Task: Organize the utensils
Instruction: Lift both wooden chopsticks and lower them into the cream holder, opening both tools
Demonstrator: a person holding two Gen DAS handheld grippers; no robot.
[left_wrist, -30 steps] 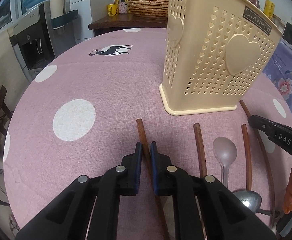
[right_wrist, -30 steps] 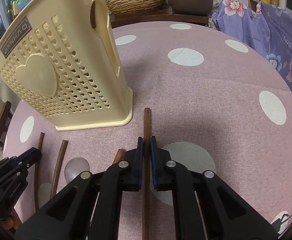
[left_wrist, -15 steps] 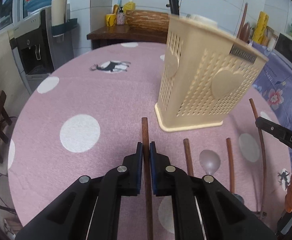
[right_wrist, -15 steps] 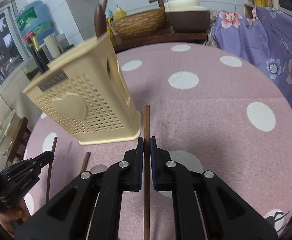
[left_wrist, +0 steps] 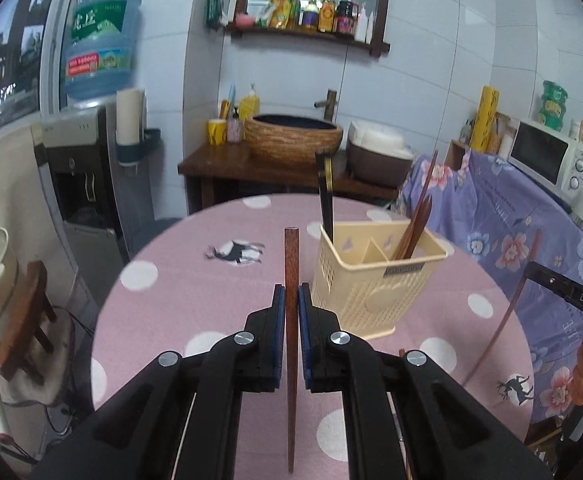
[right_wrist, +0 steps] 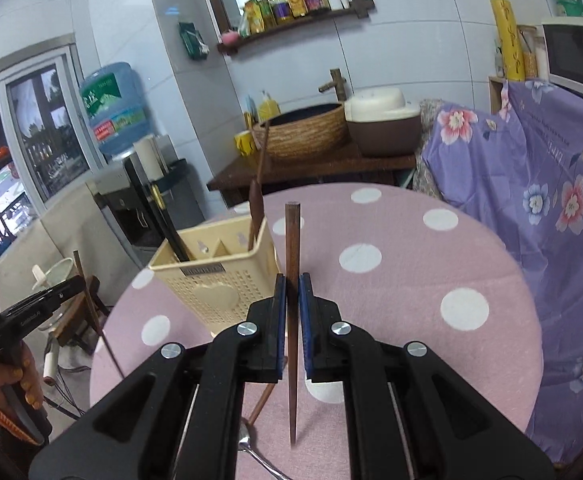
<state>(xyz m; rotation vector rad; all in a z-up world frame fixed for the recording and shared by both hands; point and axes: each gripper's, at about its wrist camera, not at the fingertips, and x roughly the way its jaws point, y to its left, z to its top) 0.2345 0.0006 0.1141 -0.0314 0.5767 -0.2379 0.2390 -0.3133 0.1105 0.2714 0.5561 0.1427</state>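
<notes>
My left gripper (left_wrist: 291,300) is shut on a brown wooden chopstick (left_wrist: 290,264) and holds it high above the pink dotted table (left_wrist: 195,300). My right gripper (right_wrist: 291,292) is shut on a second brown chopstick (right_wrist: 291,240), also lifted. The cream perforated utensil holder (left_wrist: 371,284) stands on the table ahead of both, a little right of the left gripper; it also shows in the right wrist view (right_wrist: 215,276). It holds wooden chopsticks (left_wrist: 417,220) and a black utensil (left_wrist: 325,196). Each gripper appears in the other's view at the edge, with its chopstick.
A metal spoon (right_wrist: 251,452) and a brown stick (right_wrist: 263,400) lie on the table under my right gripper. Behind the table stand a wooden counter with a woven basin (left_wrist: 293,136), a water dispenser (left_wrist: 87,168) at left and a purple floral cloth (left_wrist: 511,220) at right.
Both grippers have lifted their chopsticks off the table and risen well above it, tilting up. The holder now looks smaller and farther below.
</notes>
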